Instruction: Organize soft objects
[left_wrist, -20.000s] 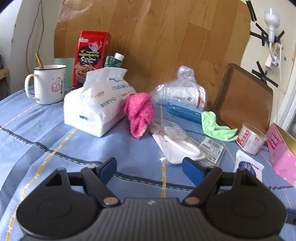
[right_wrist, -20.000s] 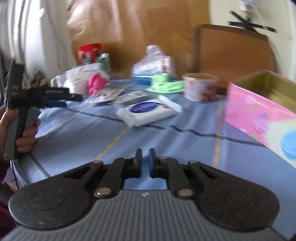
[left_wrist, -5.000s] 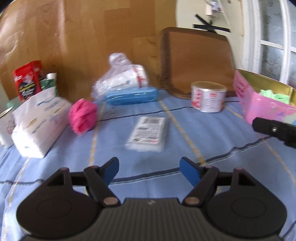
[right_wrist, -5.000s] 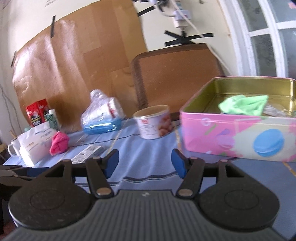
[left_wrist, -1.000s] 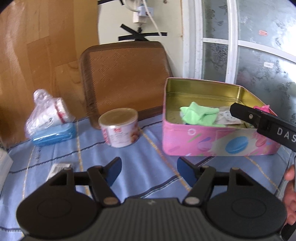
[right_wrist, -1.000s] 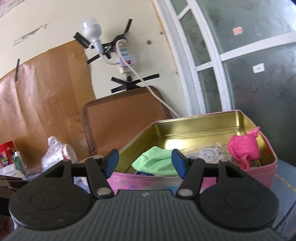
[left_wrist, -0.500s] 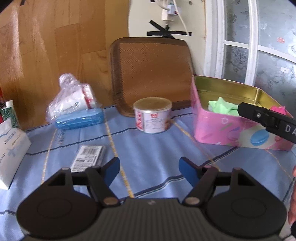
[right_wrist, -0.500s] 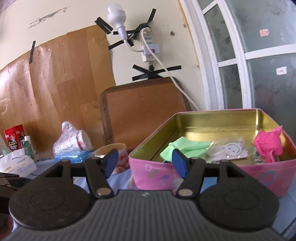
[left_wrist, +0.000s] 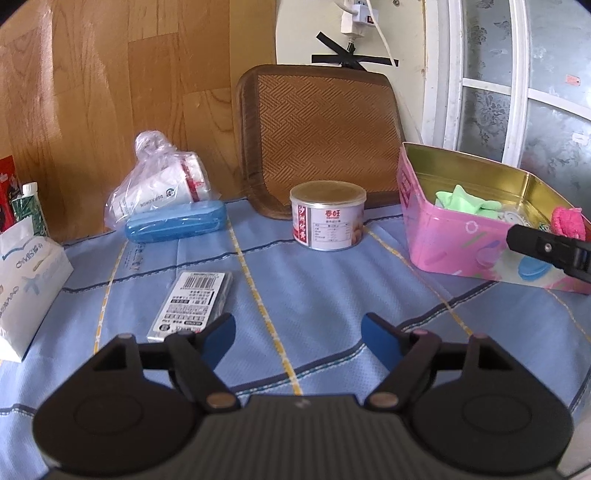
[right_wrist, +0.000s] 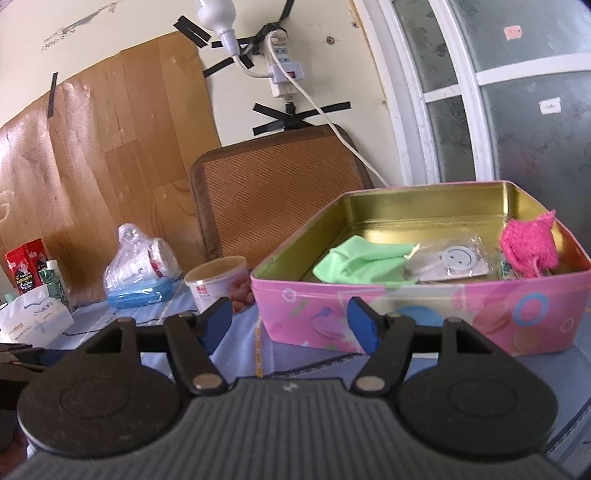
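Blue-checked cloth: woven fabric with yellow and dark stripes covers the counter (left_wrist: 332, 266) under both claws.
Tissue pack: soft white plastic-wrapped block (left_wrist: 26, 273), far left of the left claw, edge of view.
Flat packet: glossy film sachet with barcode label (left_wrist: 195, 299), lying flat just ahead-left of the left claw (left_wrist: 297, 328); long axis runs away from the claw, tilted slightly right.
Key relation: the packet sits close off the left finger, so the left claw looks the nearer one; it would need a small shift left and a turn to span the packet's narrow width.
Left claw: blue pads spread wide, nothing between them.
Glasses case: hard blue oblong (left_wrist: 175, 221), well ahead-left, a knotted clear bag (left_wrist: 159, 184) touching behind it.
Can: short metal cylinder with paper label (left_wrist: 328, 216), straight ahead, apart from the packet.
Pink tin: rigid open box, gold inside (right_wrist: 443, 306), just ahead of the right claw (right_wrist: 290, 321).
Tin contents: green cloth (right_wrist: 362, 264) left, bagged mask (right_wrist: 443, 262) middle, fuzzy pink cloth (right_wrist: 528, 245) against the right wall.
Right claw: pads apart, empty, low before the tin's near wall.
Judgement: the packet seems the likely next soft item.
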